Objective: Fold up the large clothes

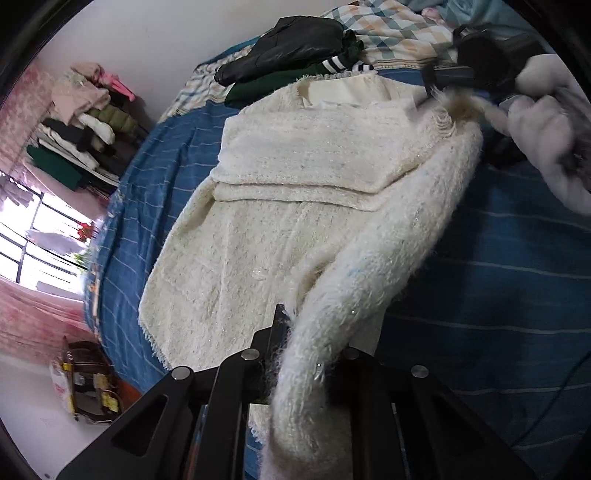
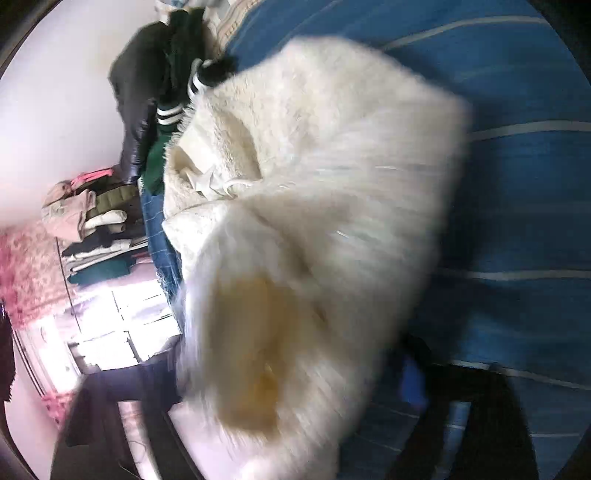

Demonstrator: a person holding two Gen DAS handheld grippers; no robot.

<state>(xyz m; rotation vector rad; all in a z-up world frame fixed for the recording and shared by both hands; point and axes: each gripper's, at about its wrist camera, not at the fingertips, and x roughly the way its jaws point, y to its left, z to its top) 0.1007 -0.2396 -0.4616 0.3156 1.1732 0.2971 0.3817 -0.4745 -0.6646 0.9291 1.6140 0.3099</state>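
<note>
A fluffy cream sweater (image 1: 295, 221) lies on the blue striped bed (image 1: 498, 277), one sleeve folded across its chest. My left gripper (image 1: 306, 354) is shut on the other sleeve's cuff, near the hem. My right gripper (image 1: 441, 86) grips the same sleeve at the shoulder, at the far right. In the right wrist view the sweater (image 2: 314, 221) fills the blurred frame and hides my right gripper's fingers; the cloth drapes over them.
A black jacket (image 1: 288, 40) and a dark green garment with white stripes (image 1: 325, 70) lie past the collar. A checked blanket (image 1: 388, 29) is behind. Stacked folded clothes (image 1: 85, 122) sit by the wall on the left. A window (image 1: 40, 240) is lower left.
</note>
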